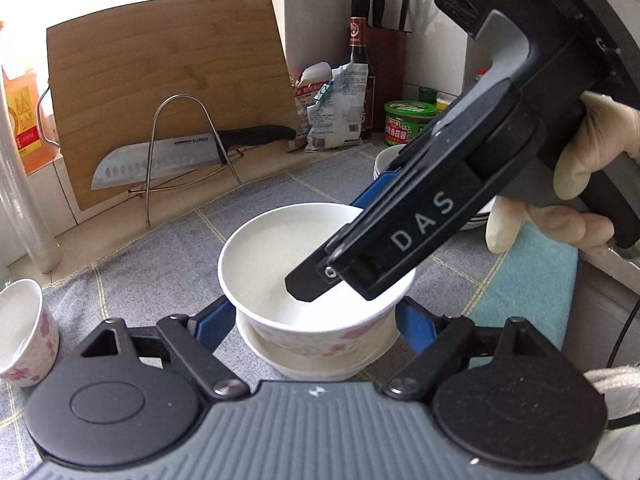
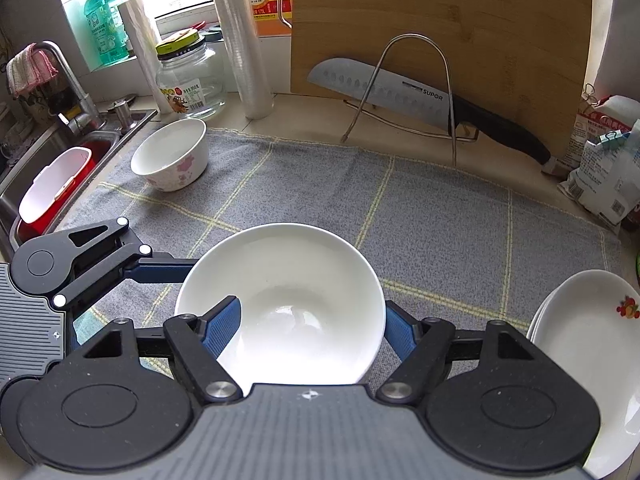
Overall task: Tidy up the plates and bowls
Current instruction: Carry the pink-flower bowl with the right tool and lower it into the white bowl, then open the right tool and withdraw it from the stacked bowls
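Grey checked tabletop cloth: right claw (image 2: 310, 308) gapes, one finger inside the flowered bowl (image 1: 280, 240). Left claw (image 1: 314, 308) flanks it, grip unclear. Pinch the wall squarely.

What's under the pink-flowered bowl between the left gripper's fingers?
The flowered bowl sits nested in another white bowl, only its rim showing. The right gripper reaches inside the top bowl. Anything beneath the stack is hidden on the grey cloth.
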Available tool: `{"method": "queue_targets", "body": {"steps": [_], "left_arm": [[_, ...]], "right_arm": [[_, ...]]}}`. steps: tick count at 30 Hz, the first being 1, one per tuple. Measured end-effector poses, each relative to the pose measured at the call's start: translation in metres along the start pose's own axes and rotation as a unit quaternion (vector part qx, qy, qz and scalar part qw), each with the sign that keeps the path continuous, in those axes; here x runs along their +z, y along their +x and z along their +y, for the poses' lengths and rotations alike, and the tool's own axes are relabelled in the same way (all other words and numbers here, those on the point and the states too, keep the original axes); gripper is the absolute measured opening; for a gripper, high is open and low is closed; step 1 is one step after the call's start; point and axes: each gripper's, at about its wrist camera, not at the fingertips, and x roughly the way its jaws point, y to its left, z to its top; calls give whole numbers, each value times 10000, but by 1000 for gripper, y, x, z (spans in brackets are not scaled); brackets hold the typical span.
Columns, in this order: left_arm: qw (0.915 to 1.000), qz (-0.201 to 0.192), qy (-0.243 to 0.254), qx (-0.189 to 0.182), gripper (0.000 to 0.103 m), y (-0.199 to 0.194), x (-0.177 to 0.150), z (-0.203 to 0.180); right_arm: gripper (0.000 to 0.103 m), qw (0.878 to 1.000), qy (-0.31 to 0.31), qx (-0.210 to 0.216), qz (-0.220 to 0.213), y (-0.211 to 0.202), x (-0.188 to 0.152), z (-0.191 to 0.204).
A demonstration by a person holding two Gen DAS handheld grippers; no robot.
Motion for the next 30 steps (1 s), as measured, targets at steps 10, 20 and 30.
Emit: {"method": "queue_targets", "body": {"steps": [10, 20, 30], "left_arm": [[9999, 126, -2, -50, 86, 5, -2, 5], [9998, 158, -51, -79, 87, 5, -4, 5], [10000, -8, -26, 60, 100, -8, -9, 8]], "right_arm": [[81, 10000, -51, -54, 55, 6, -3, 1], [81, 9999, -51, -40, 78, 9, -3, 1], [100, 9998, 8, -101, -150, 1, 0, 0]]}}
